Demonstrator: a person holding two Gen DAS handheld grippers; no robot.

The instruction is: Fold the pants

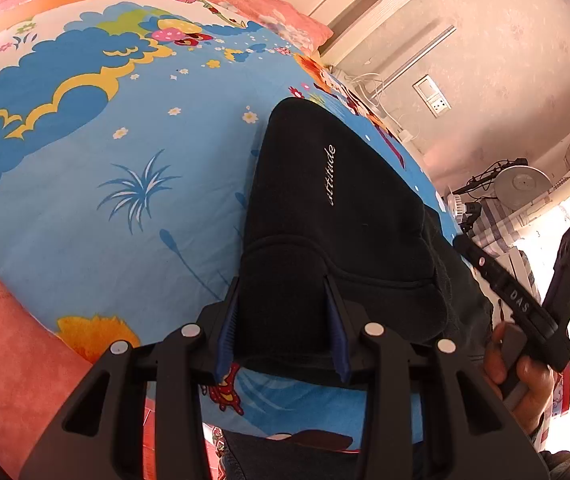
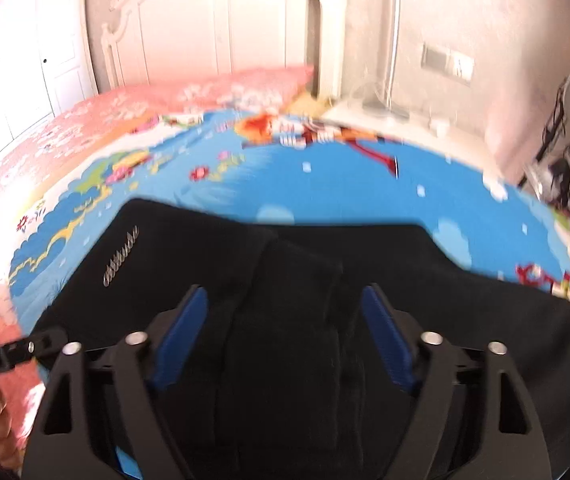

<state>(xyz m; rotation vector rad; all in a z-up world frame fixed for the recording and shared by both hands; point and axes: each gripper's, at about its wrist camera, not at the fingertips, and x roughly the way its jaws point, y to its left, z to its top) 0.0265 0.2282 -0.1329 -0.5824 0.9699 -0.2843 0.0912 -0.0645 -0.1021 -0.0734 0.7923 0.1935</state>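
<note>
Black pants (image 1: 337,208) with white "attitude" lettering lie folded on a blue cartoon-print bed sheet (image 1: 125,200). My left gripper (image 1: 283,316) is shut on the near edge of the pants, and dark cloth fills the gap between its blue pads. The right wrist view is blurred. In it the pants (image 2: 165,248) spread across the sheet (image 2: 345,192), and my right gripper (image 2: 285,320) hangs over them with a ridge of cloth between its blue pads. Those pads stand apart from the ridge, so this gripper is open. A hand (image 1: 525,376) holds the right gripper's body at the right edge of the left wrist view.
Pink flowered pillows (image 1: 277,12) lie at the head of the bed, below a white headboard (image 2: 205,20). Beyond the bed's right side are a wall socket (image 1: 433,96), loose cables, a fan (image 1: 521,186) and checked cloth. A pink blanket (image 1: 1,340) borders the sheet on the left.
</note>
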